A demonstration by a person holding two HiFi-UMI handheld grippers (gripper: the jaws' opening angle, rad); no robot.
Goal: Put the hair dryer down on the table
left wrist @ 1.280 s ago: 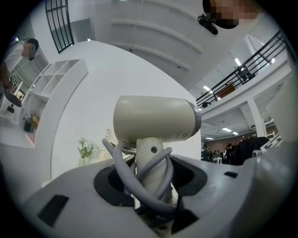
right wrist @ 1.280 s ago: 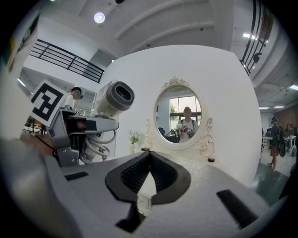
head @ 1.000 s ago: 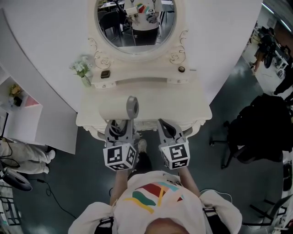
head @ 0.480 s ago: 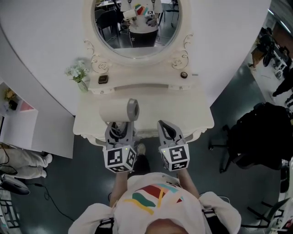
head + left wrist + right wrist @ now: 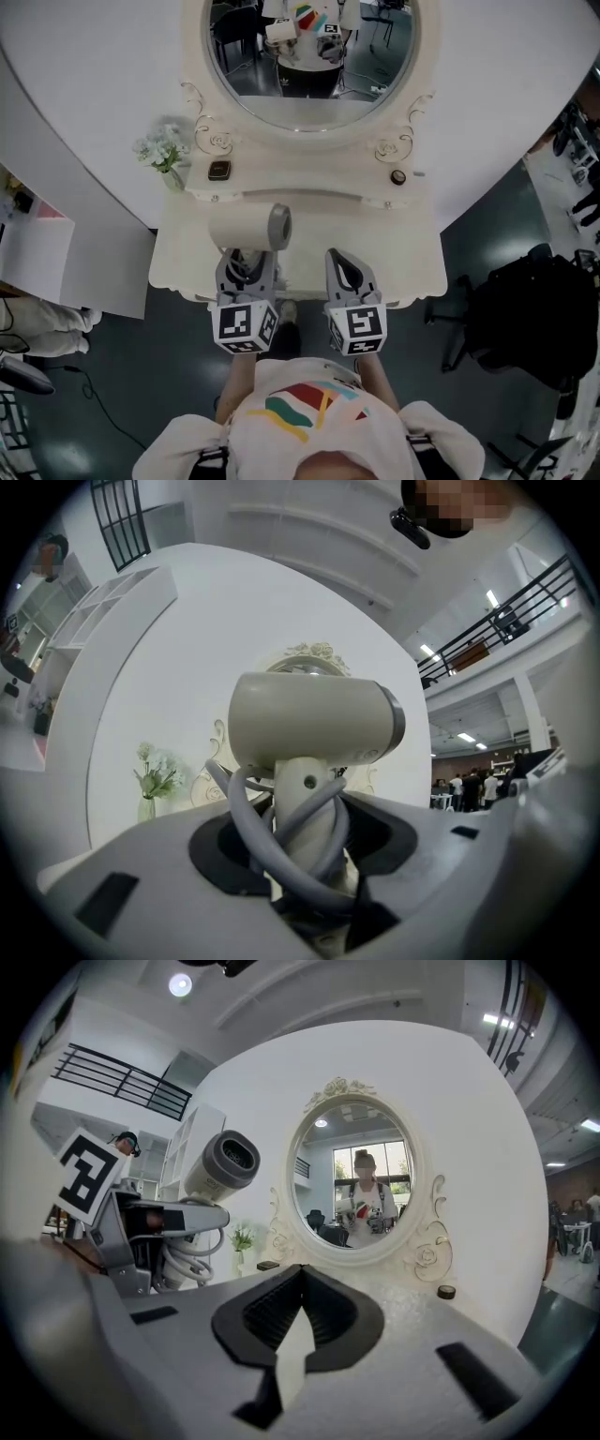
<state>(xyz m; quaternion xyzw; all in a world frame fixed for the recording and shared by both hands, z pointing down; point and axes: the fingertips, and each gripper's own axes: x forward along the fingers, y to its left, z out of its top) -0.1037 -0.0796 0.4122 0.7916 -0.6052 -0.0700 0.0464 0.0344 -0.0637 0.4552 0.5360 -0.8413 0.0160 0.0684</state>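
The cream hair dryer (image 5: 246,228), with its grey nozzle pointing right, stands upright in my left gripper (image 5: 247,265). The jaws are shut on its handle, which has the grey cord wound round it. In the left gripper view the dryer's body (image 5: 309,728) rises right above the jaws, and the handle and cord fill the gap between them. The dryer hangs over the front left part of the white dressing table (image 5: 403,253). My right gripper (image 5: 343,267) is beside it on the right, over the table's front edge, with its black pads meeting and nothing between them. From the right gripper view the dryer (image 5: 220,1168) shows at the left.
An oval mirror (image 5: 309,56) stands at the back of the table. A small vase of flowers (image 5: 164,152) and a dark little box (image 5: 218,171) are at the back left. A small round dark lid (image 5: 398,176) is at the back right. A dark chair (image 5: 525,314) stands on the floor at the right.
Both grippers have moved forward from the table's front edge to over the tabletop, carrying the hair dryer with them. The mirror and table look nearer.
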